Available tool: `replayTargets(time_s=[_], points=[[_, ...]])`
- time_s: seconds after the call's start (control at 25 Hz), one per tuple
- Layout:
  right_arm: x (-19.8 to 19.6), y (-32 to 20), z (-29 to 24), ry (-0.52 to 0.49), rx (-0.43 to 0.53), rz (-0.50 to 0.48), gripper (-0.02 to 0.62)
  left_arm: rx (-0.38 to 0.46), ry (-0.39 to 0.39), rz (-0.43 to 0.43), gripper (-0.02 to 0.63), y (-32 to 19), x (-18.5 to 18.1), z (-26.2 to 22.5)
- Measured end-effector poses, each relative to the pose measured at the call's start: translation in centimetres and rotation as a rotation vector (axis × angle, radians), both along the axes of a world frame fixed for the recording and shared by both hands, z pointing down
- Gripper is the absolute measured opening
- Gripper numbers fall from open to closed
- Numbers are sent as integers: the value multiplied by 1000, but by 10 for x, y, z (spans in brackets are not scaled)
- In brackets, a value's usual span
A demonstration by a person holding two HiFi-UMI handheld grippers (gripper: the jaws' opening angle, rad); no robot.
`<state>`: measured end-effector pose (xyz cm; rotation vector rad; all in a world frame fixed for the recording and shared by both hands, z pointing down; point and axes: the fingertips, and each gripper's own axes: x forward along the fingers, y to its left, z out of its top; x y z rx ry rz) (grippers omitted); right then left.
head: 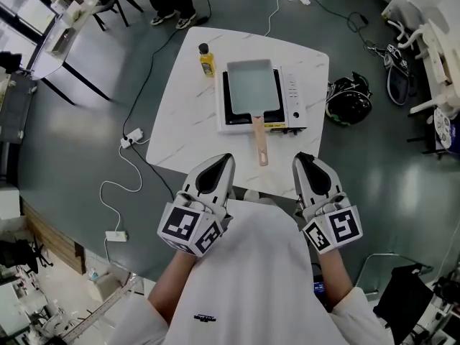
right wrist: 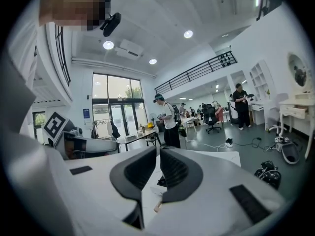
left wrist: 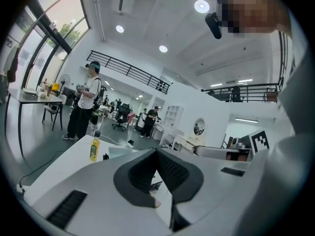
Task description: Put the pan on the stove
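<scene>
Nearest to the head camera, a white shirt (head: pixel 244 264) and two forearms. Just beyond, the left claw (head: pixel 224 161) and the right claw (head: pixel 303 159), side by side, with tips at the near edge of the worktop (head: pixel 183 121) as seen from above, pointing away from the body. In the left gripper view, jaws pressed fully together, with nothing between. In the right gripper view, jaws closed down to a thin slit, also with nothing between. No contact with any object, for either of them.

Farther out, near the middle of the worktop, the stove (head: pixel 293 95), a flat white portable one. On top of it, the pan (head: pixel 251 85): rectangular, grey, lying flat and covering the dark cooking plate almost wholly. Points its wooden handle (head: pixel 259 141) toward the person, past the front edge of the stove and above the bare worktop, in line with the gap between the two claws but well apart from both. Near the far left corner of the stove, a small yellow bottle (head: pixel 207 60), upright.

Judging from this: looks done as to the main step, with pan on stove and both claws empty and apart from it. Left to do, perhaps nothing; at most a small correction of the pan, though seems square to the stove from here.
</scene>
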<state>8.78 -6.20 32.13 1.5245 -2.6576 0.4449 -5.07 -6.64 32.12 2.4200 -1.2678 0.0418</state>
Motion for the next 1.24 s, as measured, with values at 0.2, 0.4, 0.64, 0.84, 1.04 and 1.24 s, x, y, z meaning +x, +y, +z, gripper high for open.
replayTargets(time_s=[0.2,0.4,0.64,0.84,1.04,1.24], points=[[1,1,1,11,2,5,17,4,-20,-6,2,4,-1,1],[-2,2,4,28,5,2,6,-6,-21,-10,2,5,0,5],[-3,3,6,20,-4,3,5,-17,-23,-12,2,5,0,9],[-1,2,8,26,-8,13,6,-30,-29,-5,2,5,2,13],[0,1,12,27,-17,19,5,-38,-29,-11,2,5,1,16],[-2,-2,14,28,-20,13,6,-51,-27,-12,2,5,0,20]])
